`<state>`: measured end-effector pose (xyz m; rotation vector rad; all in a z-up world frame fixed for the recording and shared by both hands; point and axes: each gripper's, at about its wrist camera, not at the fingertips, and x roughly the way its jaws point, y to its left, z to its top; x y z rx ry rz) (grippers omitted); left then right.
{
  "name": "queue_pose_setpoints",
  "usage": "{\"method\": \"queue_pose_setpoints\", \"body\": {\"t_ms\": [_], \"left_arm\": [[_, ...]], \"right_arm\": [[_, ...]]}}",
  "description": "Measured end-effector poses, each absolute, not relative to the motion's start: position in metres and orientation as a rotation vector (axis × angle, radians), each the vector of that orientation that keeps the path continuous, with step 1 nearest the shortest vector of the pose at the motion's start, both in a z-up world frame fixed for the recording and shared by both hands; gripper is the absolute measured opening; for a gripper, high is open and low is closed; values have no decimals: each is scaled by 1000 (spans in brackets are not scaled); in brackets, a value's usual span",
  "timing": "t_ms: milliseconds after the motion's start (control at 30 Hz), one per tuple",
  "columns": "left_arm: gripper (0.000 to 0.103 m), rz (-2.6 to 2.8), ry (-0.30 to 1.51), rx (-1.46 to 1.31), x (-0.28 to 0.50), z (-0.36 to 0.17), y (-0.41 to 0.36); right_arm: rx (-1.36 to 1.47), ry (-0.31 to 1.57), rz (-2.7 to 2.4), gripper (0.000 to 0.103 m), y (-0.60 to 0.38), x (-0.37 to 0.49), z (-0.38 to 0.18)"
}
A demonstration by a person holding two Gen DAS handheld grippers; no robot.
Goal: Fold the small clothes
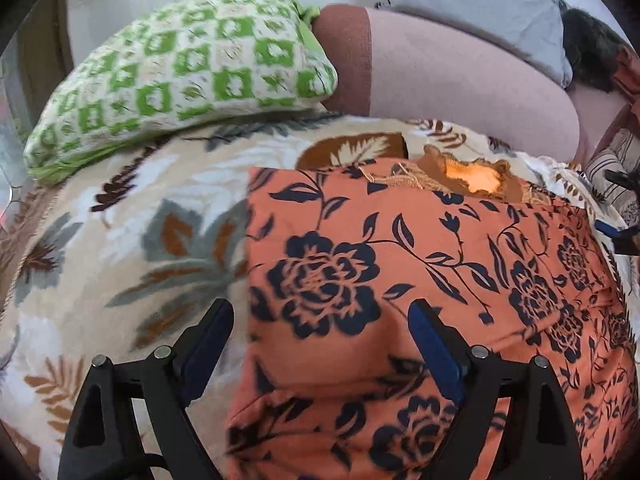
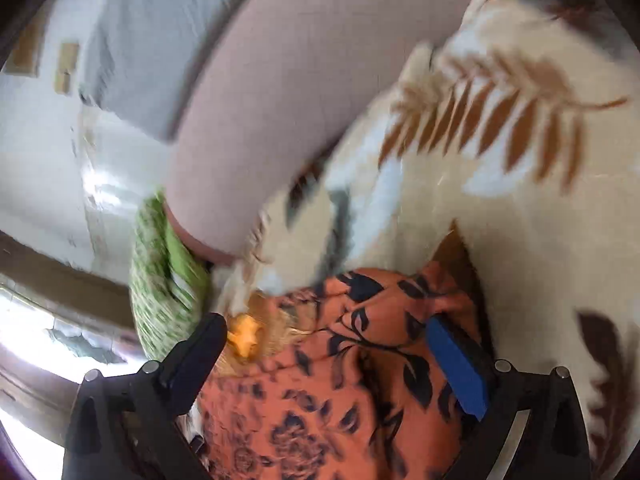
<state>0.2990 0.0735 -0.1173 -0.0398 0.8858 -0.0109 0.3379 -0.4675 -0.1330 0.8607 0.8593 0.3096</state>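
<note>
Left hand-held gripper is being held spread wide over the left edge of the orange floral garment, nothing pinched; probably being lined up for a fold grab. Garment is lying flat on the leaf-print blanket, below the green pillow. Right hand-held gripper is also being held spread, straddling bunched fabric near the neckline, pads not pressing.

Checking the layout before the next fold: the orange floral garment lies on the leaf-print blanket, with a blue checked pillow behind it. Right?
Not quite. The pillow is green and white checked, not blue, as the left wrist view shows. The rest holds: the orange floral garment lies on the leaf-print blanket, with the pillow behind it.
</note>
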Motion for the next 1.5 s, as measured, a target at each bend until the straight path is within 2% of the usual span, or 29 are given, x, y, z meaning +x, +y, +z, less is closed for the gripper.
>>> {"method": "queue_pose_setpoints", "body": {"t_ms": [267,433,633,1167,1500], "left_arm": [[89,5,865,-150,189,-88,94],[89,48,914,-195,114,-86,93],[89,88,912,-231,61,-71,91],[89,123,967,-203,22,-78,91],[89,144,1082,-258,13,-127,102]], "right_arm": [[647,954,369,101,-454,187,-82],[526,1086,299,101,-454,78,-99],[478,1108,229,101,-440,13,-103],[296,1105,104,101,-421,-32,-96],[403,1170,55,101,-463,-33,-123]]}}
